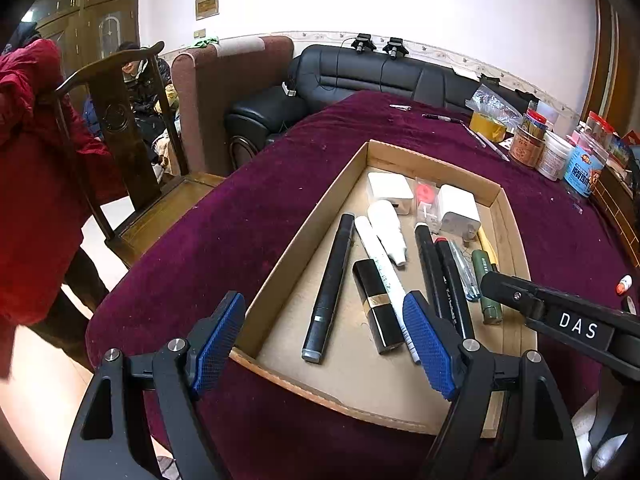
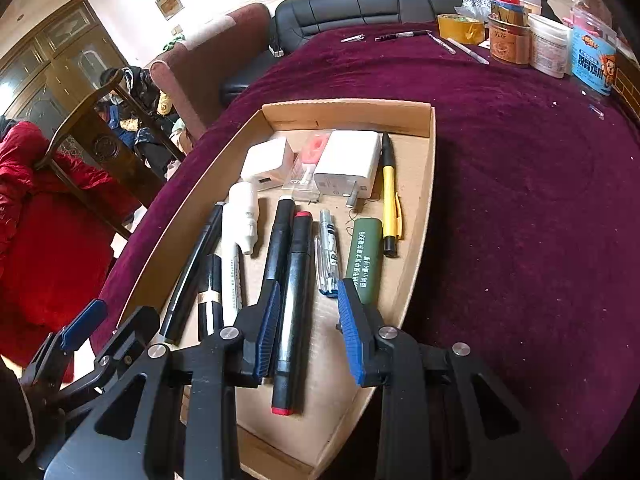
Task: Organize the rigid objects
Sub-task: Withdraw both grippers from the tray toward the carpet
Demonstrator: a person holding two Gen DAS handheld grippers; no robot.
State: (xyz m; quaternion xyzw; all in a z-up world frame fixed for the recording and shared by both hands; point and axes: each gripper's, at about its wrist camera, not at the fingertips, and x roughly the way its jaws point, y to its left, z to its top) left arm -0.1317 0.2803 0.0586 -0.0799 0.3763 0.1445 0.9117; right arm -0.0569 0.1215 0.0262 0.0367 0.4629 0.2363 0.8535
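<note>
A: Cardboard tray (image 2: 416, 200) sits on the purple cloth and holds the rigid items in rough rows. Right gripper (image 2: 308, 320) hovers over the near end of the tray, fingers parted and gripping nothing; the red-capped black marker (image 2: 294, 304) lies on the tray floor in the gap between them, nearer the left finger.

B: Long axis?

A: It runs lengthwise down the tray, nearly in line with the way the fingers point, so they straddle it side to side. The green tube (image 2: 362, 260) lies just beyond the right finger.

B: Left gripper?

A: Left gripper (image 1: 332, 344) stands wide apart and empty over the tray's near left corner, its fingers bracketing the long black pen (image 1: 330, 288) and the black and gold lipstick (image 1: 376, 306). The right one appears nearer to a grasp
</note>
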